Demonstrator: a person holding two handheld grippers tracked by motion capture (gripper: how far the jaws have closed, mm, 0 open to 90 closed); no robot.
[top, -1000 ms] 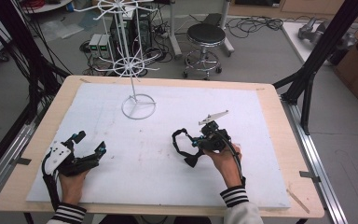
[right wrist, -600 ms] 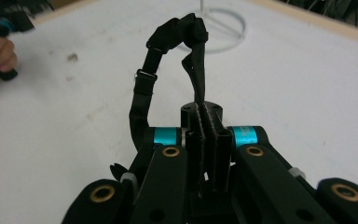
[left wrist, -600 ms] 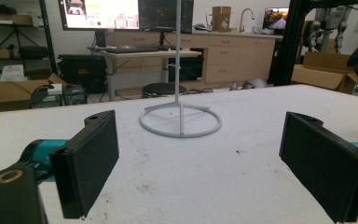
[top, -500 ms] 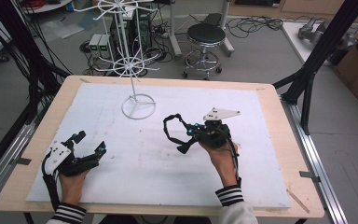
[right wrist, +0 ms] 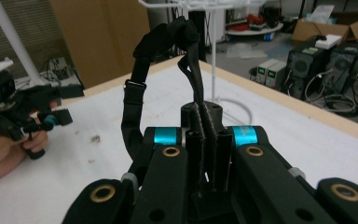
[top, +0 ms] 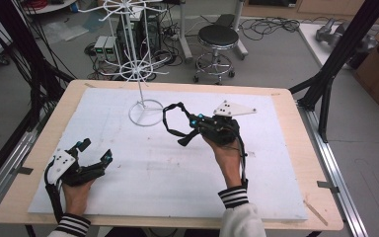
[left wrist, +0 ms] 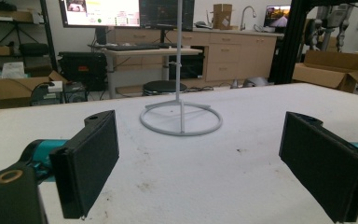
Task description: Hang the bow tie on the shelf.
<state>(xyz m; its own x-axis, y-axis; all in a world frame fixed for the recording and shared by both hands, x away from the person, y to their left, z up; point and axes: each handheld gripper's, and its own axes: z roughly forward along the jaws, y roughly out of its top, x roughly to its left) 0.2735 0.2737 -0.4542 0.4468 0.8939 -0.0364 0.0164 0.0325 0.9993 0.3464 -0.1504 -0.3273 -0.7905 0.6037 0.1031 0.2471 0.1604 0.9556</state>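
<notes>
One slack black strap [right wrist: 135,100] clamped in your right hand-held gripper [right wrist: 205,140] at frame centre could snag the white stand [top: 145,106], while your left hand-held gripper [left wrist: 200,158] sits apart.

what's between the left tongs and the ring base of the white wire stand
Nothing but bare white mat, seen in the left gripper view; the stand's ring base sits ahead.

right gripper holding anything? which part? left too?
Right gripper is shut on a black strap, pinching one end of its band; the rest loops up free. Left gripper is open, nothing between its jaws.
</notes>
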